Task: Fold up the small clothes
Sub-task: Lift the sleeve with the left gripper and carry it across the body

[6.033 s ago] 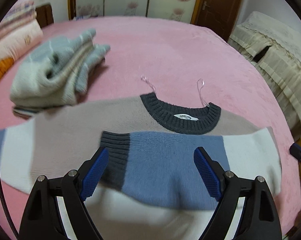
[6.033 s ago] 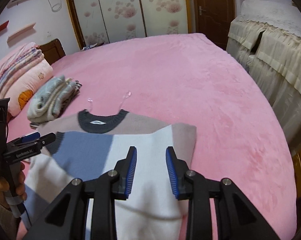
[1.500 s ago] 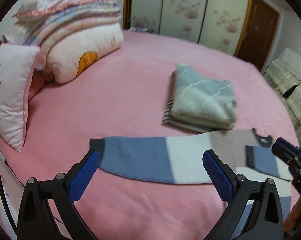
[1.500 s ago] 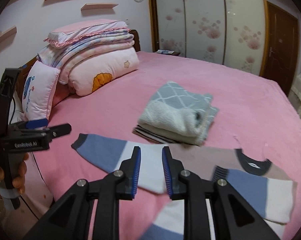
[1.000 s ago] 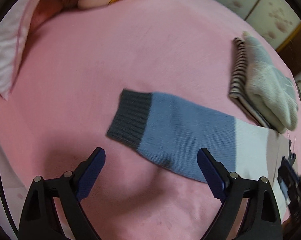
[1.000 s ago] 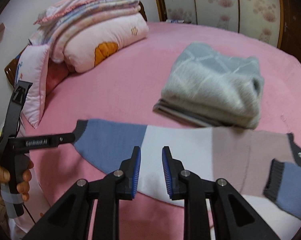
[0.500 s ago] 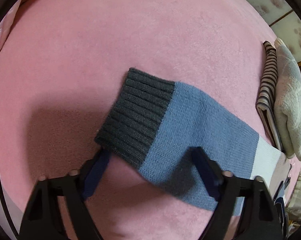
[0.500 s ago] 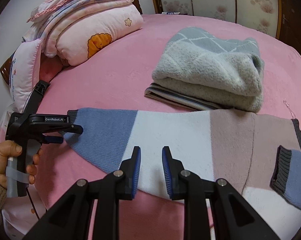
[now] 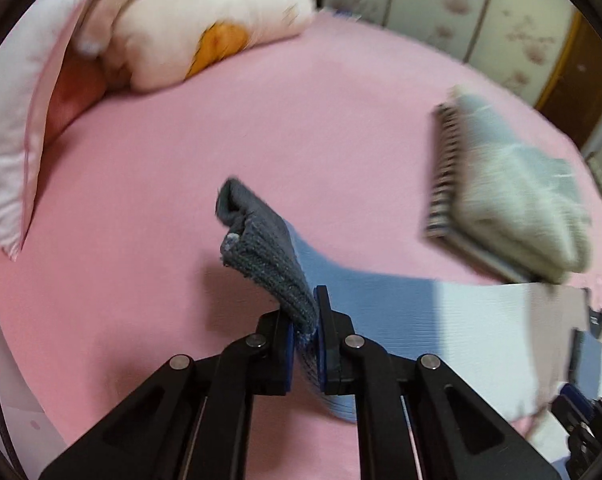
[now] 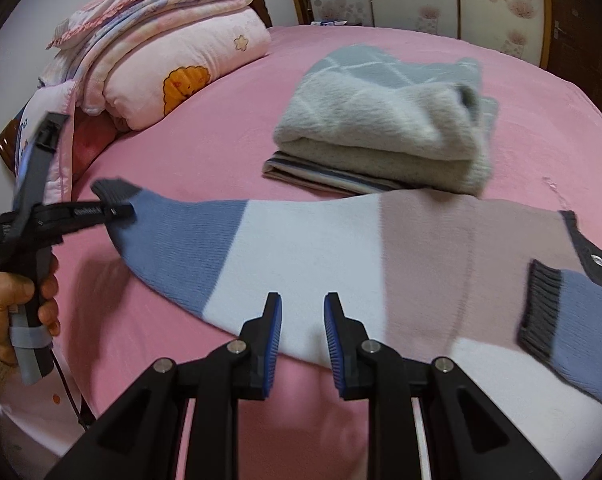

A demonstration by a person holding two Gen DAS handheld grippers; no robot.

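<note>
Gripping sleeve cuff (image 9: 261,256), left gripper (image 9: 304,344) jaws apparently closed.

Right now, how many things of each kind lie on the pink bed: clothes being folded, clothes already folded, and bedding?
Sweater being folded: 1, the colour-block sweater
Folded clothes in the pile: 2, the grey sweater on the striped garment
Bedding: 2, the pillow and, counted as one, the stack of folded quilts
Total: 5
</note>
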